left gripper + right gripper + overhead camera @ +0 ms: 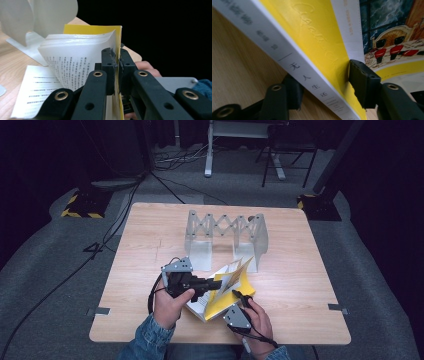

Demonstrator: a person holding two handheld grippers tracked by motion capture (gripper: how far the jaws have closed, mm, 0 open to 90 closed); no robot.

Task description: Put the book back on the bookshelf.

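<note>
Left gripper pinches the yellow book's cover edge, pages fanned open — book sits mid-table, just before the folding rack — right gripper clamps across the spine at the near edge

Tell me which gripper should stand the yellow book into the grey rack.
Probably the right gripper: its jaws straddle the yellow book at its spine, so it carries the whole volume. The left gripper is shut on the cover's edge alone, while the rack stands just beyond.
</note>
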